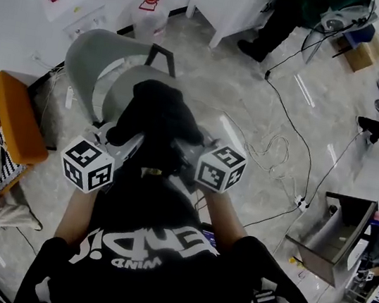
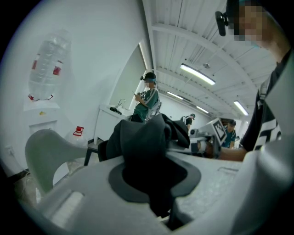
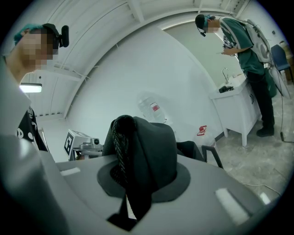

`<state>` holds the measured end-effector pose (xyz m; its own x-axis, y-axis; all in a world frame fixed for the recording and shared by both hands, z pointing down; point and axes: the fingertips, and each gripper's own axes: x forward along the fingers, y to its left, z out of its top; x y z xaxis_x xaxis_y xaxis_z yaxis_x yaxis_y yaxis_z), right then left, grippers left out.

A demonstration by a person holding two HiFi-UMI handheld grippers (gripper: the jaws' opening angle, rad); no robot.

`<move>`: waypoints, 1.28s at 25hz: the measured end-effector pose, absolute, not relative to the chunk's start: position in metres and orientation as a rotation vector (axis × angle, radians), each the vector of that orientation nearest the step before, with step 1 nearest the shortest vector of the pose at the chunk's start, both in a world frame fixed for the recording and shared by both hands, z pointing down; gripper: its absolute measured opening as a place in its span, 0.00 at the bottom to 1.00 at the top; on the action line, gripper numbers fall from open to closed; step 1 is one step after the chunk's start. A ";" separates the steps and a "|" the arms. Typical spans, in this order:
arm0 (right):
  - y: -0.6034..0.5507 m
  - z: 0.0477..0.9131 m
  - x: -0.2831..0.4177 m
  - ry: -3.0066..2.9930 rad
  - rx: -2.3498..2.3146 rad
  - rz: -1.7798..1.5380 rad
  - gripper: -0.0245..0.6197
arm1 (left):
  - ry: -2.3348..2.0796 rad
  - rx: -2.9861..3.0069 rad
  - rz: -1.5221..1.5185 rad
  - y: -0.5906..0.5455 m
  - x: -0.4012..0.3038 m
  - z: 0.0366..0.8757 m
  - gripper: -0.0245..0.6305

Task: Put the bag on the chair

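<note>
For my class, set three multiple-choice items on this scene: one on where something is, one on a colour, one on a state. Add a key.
1. Where is the bag?
A. On the floor
B. In the left tool and right tool, by the grey chair
C. On the orange chair

2. What colour is the bag?
A. Black
B. Orange
C. White

3. How does the left tool stand?
A. Open and empty
B. Shut on a cable
C. Shut on the bag

Key: 1 B, the head view shows it between both tools by the chair. 2 A, every view shows black cloth. 3 C, its own view shows bag cloth pinched between the jaws.
</note>
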<state>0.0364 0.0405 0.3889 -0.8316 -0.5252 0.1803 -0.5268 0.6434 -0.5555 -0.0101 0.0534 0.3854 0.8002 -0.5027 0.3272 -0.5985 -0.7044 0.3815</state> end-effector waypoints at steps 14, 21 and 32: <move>-0.068 0.392 0.016 -2.825 1.068 0.957 0.14 | -0.695 2.523 0.301 -0.059 -0.031 0.389 0.13; -0.130 0.394 -0.003 -2.803 1.183 0.974 0.14 | -0.589 2.536 0.331 -0.124 -0.050 0.391 0.13; -0.194 0.406 -0.014 -2.767 1.278 0.975 0.14 | -0.524 2.542 0.377 -0.193 -0.063 0.403 0.14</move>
